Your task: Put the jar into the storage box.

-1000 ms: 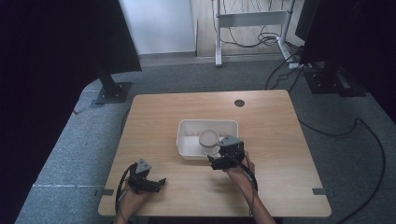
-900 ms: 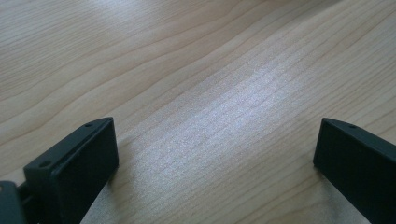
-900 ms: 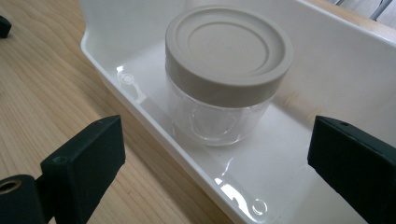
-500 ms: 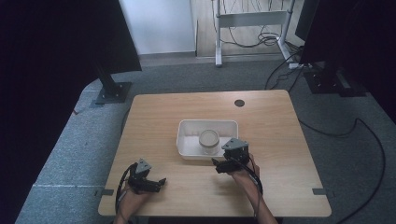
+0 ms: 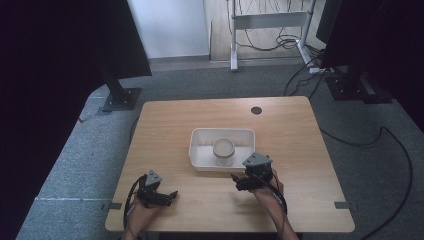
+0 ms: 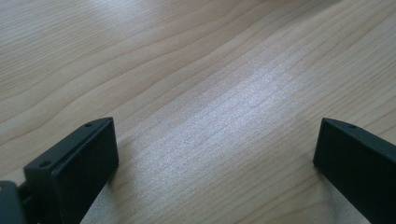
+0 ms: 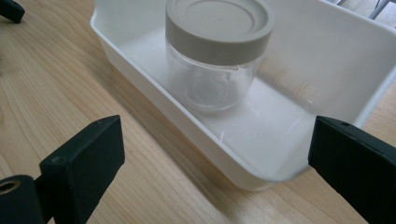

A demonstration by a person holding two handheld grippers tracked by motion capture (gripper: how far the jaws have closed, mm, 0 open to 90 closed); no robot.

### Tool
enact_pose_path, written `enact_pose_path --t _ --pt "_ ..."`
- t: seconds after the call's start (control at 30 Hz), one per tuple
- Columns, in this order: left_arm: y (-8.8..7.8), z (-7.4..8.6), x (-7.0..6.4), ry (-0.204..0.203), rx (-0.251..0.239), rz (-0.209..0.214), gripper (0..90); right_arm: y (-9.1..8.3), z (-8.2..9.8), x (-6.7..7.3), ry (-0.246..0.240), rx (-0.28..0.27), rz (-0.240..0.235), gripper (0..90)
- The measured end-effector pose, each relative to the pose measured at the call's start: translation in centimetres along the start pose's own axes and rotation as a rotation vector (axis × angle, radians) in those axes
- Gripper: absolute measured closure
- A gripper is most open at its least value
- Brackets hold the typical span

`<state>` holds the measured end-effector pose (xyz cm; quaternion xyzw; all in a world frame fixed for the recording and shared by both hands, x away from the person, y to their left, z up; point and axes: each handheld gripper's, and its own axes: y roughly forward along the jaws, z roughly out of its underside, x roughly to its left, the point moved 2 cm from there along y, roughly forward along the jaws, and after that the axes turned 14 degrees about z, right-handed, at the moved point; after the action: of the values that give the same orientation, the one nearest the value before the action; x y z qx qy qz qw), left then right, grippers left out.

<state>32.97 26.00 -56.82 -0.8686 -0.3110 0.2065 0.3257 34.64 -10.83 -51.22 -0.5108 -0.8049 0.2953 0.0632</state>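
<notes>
1. The jar (image 7: 217,51), clear glass with a grey screw lid, stands upright inside the white tray (image 5: 200,155) near the middle of the worktop (image 5: 300,140). It sits toward the tray's near wall, which puts it within easy reach from the person's side.

2. The right tool (image 5: 239,181) rests just outside the tray's near right corner, apart from it, its jaws spread wide and holding nothing. In the right gripper view both jaws frame the tray wall with the jar beyond, so the tool looks lined up on the jar rather than on the tray (a judgement from the aim alone).

3. The spread is wider than the lid, which I take as readiness to close around it from the sides or from above.

4. The left tool (image 5: 167,195) lies low at the near left of the worktop, well apart from the tray. Its jaws are also spread and empty, with bare wood grain between them in the left gripper view.

5. That parked position probably keeps the left hand out of the way, free to steady the tray if the jar drags it.
</notes>
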Motion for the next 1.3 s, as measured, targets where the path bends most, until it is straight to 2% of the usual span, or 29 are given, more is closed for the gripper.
enact_pose_path --t 0.43,0.8,1.3 --pt "0.0 0.0 0.0 -0.001 0.000 -0.001 0.0 -1.2 1.4 -1.0 0.003 0.010 0.003 3.2" --pt "0.0 0.0 0.0 -0.003 0.000 -0.002 0.0 -2.2 2.6 -2.0 0.019 0.017 0.025 3.2" --pt "0.0 0.0 0.0 -0.004 -0.002 -0.002 0.0 -3.9 5.0 -4.3 0.058 0.023 0.070 3.2"
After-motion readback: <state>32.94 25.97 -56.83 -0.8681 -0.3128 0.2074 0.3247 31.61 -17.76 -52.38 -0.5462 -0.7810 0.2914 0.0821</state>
